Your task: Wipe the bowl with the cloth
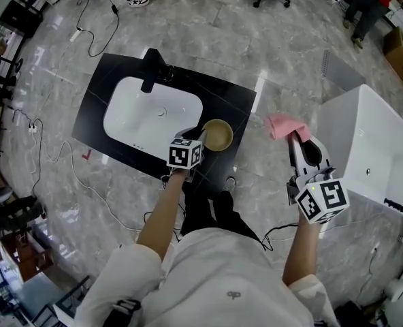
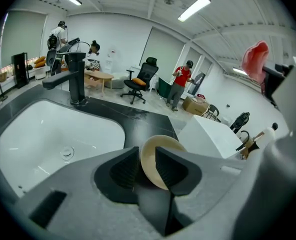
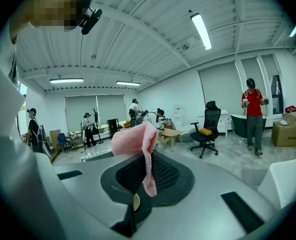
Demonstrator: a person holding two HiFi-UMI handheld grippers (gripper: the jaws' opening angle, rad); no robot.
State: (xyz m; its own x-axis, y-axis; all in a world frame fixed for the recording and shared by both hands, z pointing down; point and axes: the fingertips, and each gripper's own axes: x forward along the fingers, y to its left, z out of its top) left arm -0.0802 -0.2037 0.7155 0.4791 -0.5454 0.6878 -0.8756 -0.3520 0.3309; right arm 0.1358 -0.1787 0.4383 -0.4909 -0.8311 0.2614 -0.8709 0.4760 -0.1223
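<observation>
The bowl (image 1: 217, 135) is tan, round and mouth up, over the black desk (image 1: 106, 87). The left tool (image 2: 147, 159) is clenched on the bowl's near rim, one jaw inside the wall and one outside. It looks like a steadying pinch, meant to stop the bowl skating away once rubbing begins. Whether the bowl's base rests on the desk or hangs just clear of it, I can't tell.

Out to the bowl's right and well apart from it, past the desk's edge and over the floor, comes the right tool (image 1: 293, 138). It is grasping the pink cloth (image 1: 282, 124). The fabric is bunched at the jaw tips with a loose tail drooping down, so soft cloth rather than hard tool would meet the bowl first. Cloth and bowl aren't touching, so by my reading the wipe hasn't started. The next move calls for swinging the cloth leftward and down into that open mouth.

One thing to watch is that the rim grip is narrow, so a firm push could pivot the bowl in the jaws.

Just beside the bowl on its left is the white basin (image 1: 154, 114), and the black faucet (image 1: 150, 70) stands beyond that. Far right of the bowl, past the cloth, a white tub (image 1: 372, 148) stands on the floor.
</observation>
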